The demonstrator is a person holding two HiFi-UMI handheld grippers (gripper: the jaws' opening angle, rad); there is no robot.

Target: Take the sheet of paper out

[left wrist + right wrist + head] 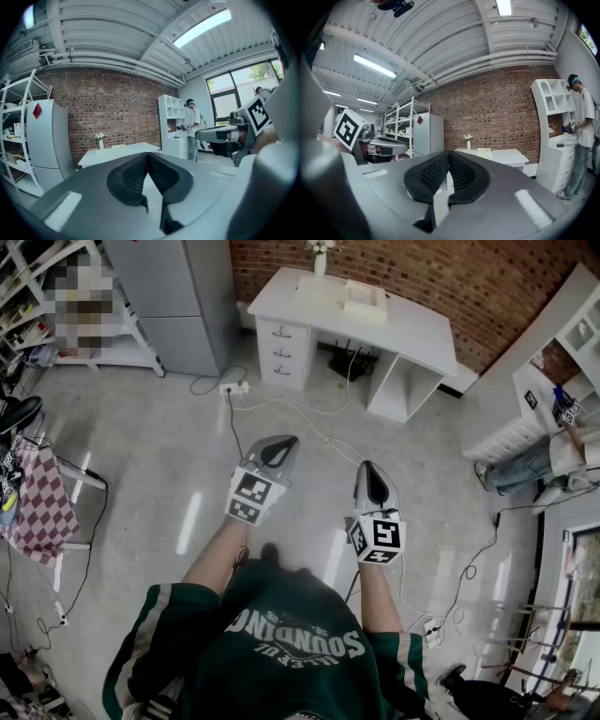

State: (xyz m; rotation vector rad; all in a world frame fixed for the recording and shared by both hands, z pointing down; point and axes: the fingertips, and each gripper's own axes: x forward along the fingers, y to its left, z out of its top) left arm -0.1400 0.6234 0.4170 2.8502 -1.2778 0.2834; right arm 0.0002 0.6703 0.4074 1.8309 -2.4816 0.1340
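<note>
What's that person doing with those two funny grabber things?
A person stands in a room, holding the left gripper and the right gripper out in front. Both are shut and empty. They point toward the white desk by the brick wall. No sheet of paper is being held.

A white desk [347,315] stands against the far brick wall [450,277], with drawers [281,352] at its left end, a vase of flowers [320,257] at its far edge and a dark tangle of cables [354,362] beneath it. To its left stand a grey fridge [178,296] and, further left, a white open rack [28,287]. A power strip [234,387] lies on the glossy grey floor [159,465] near the fridge, with cords trailing from it. A checked cloth [42,498] shows at the left edge, and at the right a person [520,465] stands beside a tall white shelf unit [553,310].
</note>
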